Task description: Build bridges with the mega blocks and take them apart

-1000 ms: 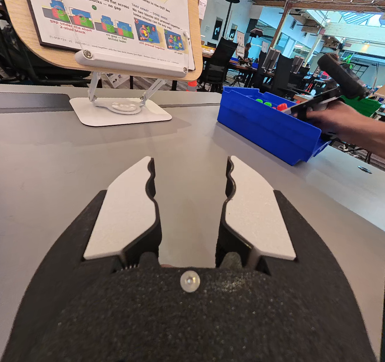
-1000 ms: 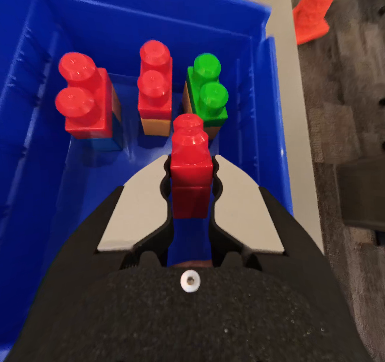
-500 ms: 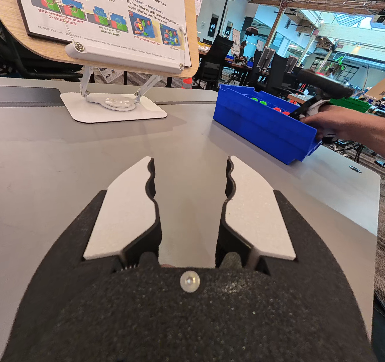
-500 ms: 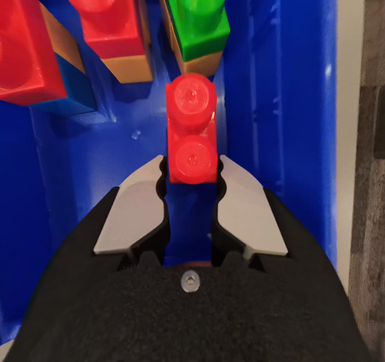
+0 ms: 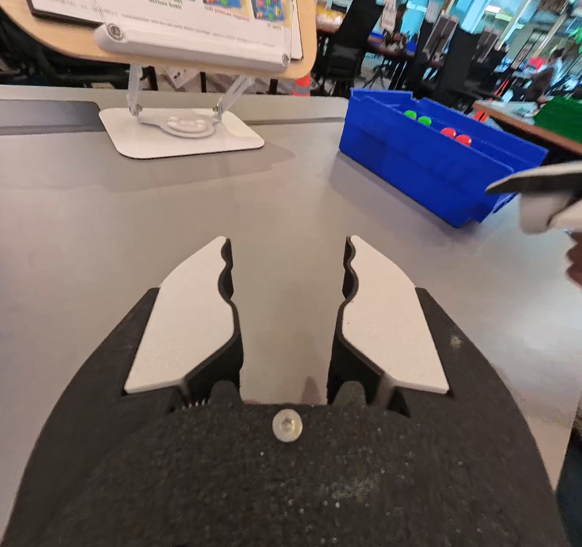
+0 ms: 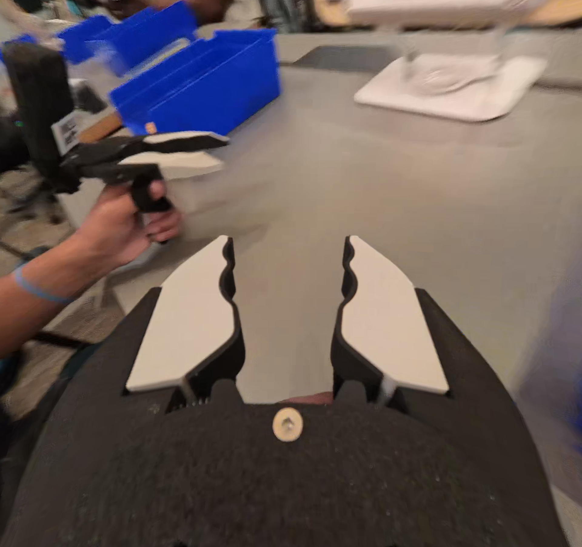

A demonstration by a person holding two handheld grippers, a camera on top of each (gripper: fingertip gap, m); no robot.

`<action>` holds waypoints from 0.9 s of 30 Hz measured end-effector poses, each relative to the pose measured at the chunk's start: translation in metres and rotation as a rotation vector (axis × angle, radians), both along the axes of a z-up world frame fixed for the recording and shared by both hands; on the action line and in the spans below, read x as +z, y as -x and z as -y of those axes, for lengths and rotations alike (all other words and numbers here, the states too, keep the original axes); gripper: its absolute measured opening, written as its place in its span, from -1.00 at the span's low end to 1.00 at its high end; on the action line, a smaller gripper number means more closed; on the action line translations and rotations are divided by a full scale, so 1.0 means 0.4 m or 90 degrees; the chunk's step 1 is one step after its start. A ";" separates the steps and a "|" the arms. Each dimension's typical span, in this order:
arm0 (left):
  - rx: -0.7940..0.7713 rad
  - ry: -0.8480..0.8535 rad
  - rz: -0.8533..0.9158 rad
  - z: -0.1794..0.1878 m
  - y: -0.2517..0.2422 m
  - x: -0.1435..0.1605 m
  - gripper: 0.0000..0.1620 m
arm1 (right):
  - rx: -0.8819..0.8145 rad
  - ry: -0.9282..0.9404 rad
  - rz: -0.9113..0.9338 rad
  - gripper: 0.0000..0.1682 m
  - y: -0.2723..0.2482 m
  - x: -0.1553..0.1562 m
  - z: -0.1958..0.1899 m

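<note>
Grey bench [image 5: 94, 232] is seen in both views, bare under both grippers. A sheet stand [image 5: 182, 131] is set at its far edge. A blue bin [image 5: 425, 166] lies right of the stand; green studs [image 5: 417, 117] and red studs [image 5: 456, 136] of blocks are seen above its rim. A second blue bin [image 6: 201, 90] is seen in the blurred right wrist view. Left gripper [image 5: 288, 242]: jaws released, nothing held. Right gripper [image 6: 288, 242]: jaws released, nothing held.
</note>
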State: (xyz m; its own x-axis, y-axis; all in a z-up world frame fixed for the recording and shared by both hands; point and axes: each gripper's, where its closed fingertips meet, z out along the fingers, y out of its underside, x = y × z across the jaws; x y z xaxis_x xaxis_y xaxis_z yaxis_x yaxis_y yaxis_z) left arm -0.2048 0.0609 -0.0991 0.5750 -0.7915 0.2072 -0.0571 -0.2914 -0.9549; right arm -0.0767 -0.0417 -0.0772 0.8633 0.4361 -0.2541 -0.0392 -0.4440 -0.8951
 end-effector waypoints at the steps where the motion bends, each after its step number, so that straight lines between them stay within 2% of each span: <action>1: 0.002 0.002 -0.014 0.006 0.002 -0.002 -0.16 | 0.030 0.002 -0.031 -0.22 0.040 -0.030 -0.004; 3: 0.003 0.000 -0.033 0.027 0.011 -0.008 -0.17 | 0.040 0.010 -0.043 -0.23 0.067 -0.081 -0.019; 5: 0.010 -0.003 -0.031 0.044 0.026 -0.011 -0.18 | 0.030 0.028 0.017 -0.15 0.054 -0.127 -0.034; 6: 0.013 -0.002 -0.036 0.046 0.035 -0.015 -0.17 | 0.022 0.020 0.020 -0.17 0.045 -0.130 -0.040; 9: 0.031 0.012 -0.049 0.040 0.075 -0.028 -0.14 | 0.021 -0.004 -0.015 -0.18 0.037 -0.113 -0.049; 13: 0.047 0.044 -0.034 0.033 0.124 -0.030 -0.13 | 0.018 -0.017 0.021 -0.19 0.016 -0.123 -0.045; 17: 0.069 0.054 -0.030 0.050 0.159 -0.029 -0.11 | 0.028 -0.034 -0.024 -0.22 0.016 -0.083 -0.077; 22: 0.107 0.033 -0.050 0.057 0.188 -0.020 -0.11 | 0.037 -0.046 -0.016 -0.23 0.029 -0.058 -0.115; 25: 0.149 0.035 -0.040 0.053 0.251 0.011 -0.09 | 0.041 -0.037 -0.012 -0.23 0.040 -0.068 -0.106; 27: 0.227 0.016 -0.039 0.009 0.355 0.068 -0.14 | 0.044 -0.038 -0.006 -0.23 0.045 -0.067 -0.101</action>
